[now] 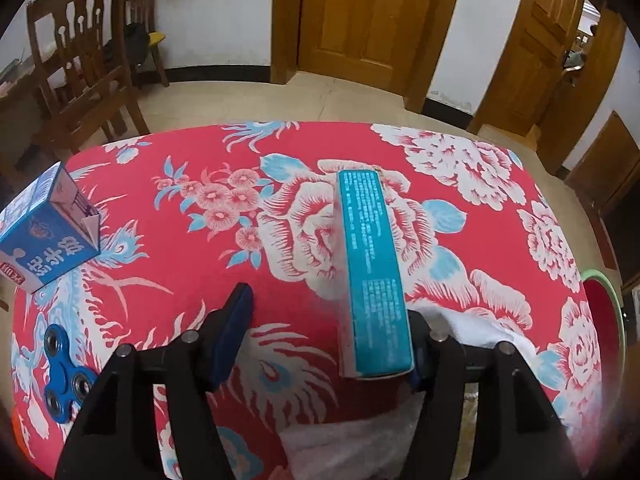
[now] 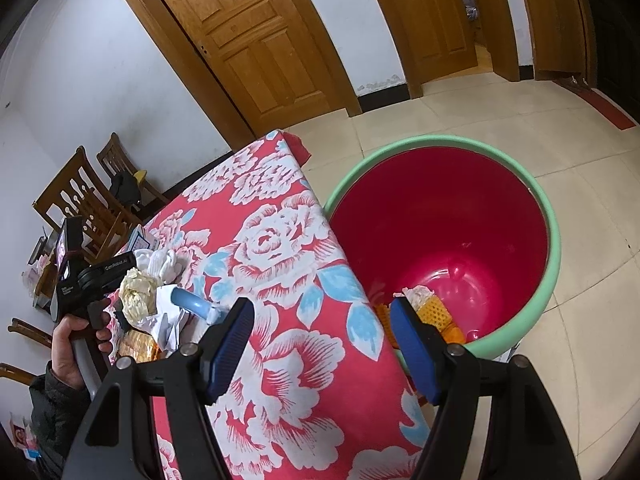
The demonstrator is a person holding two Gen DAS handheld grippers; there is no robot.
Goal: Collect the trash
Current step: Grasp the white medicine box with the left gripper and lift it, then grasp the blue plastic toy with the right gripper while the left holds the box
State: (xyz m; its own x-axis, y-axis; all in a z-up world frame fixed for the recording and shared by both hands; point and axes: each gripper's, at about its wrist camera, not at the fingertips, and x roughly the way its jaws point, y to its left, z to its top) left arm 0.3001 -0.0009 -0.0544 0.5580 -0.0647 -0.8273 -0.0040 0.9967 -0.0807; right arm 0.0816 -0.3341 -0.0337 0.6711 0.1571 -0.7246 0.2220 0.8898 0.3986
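Left wrist view: left gripper (image 1: 332,330) spread, teal box (image 1: 374,272) against its right pad, milk carton (image 1: 48,232) and spinner (image 1: 66,380) leftward; right gripper (image 2: 322,346) spread above bin (image 2: 554,248).

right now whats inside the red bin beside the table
The red bin holds a crumpled white tissue on orange perforated pieces at the bottom. The right gripper's jaws cover the near part.

Looks like a home, prob. the dining/living rm: table w/ a red floral tablecloth (image 1: 192,264), carved wooden dining chairs (image 1: 80,64) by a white wall, panelled wooden doors (image 2: 248,36) w/ one doorway open onto another rm, beige floor tiles (image 2: 580,184). A red plastic bin w/ green rim (image 2: 554,240) stands on the floor beside the table.
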